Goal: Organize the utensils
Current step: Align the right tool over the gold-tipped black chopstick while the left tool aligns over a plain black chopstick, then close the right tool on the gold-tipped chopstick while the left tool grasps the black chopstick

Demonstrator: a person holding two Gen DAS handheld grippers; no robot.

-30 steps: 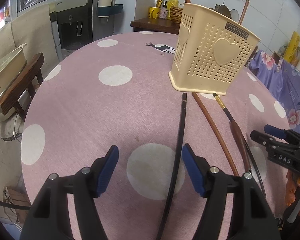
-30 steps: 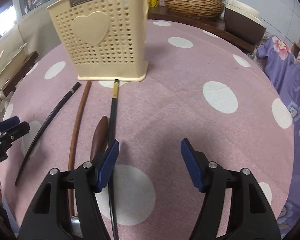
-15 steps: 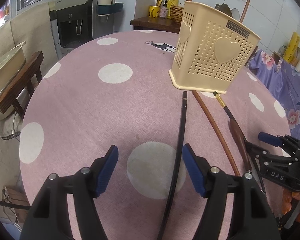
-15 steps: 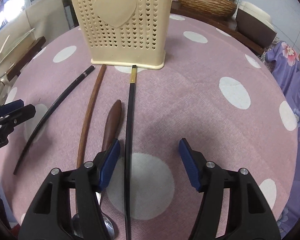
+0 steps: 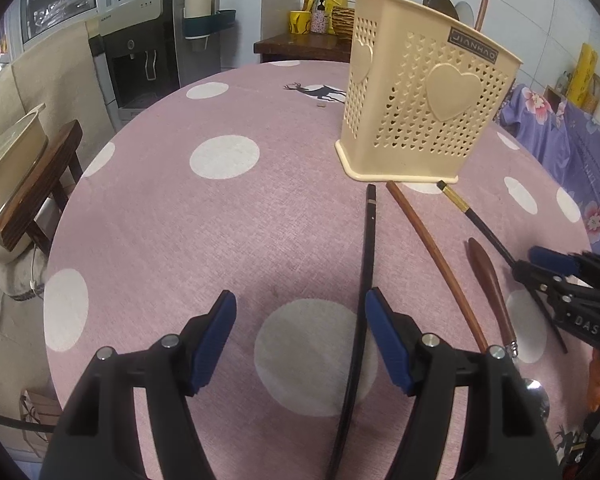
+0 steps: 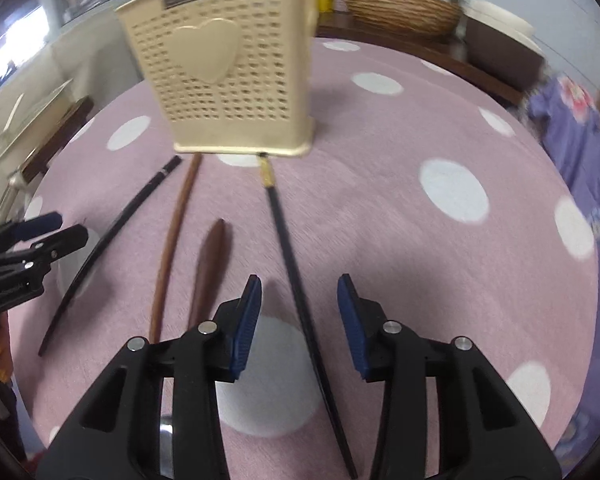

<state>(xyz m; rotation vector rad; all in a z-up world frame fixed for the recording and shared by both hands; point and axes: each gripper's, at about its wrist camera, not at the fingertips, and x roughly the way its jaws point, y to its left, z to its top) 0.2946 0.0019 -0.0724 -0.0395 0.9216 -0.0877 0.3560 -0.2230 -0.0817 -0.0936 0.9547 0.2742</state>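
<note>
Chopstick (image 6: pixel 296 280) between closing right tool (image 6: pixel 300 304), lower end cut off; left tool (image 5: pixel 300 320) spread.

A home dining corner is shown: a round table under a pink white-dotted cloth (image 5: pixel 260 208) is ringed by a grey-and-black water dispenser (image 5: pixel 140 60), a woven wicker basket (image 6: pixel 400 12) and a purple floral-covered seat (image 5: pixel 572 136) behind it.
</note>
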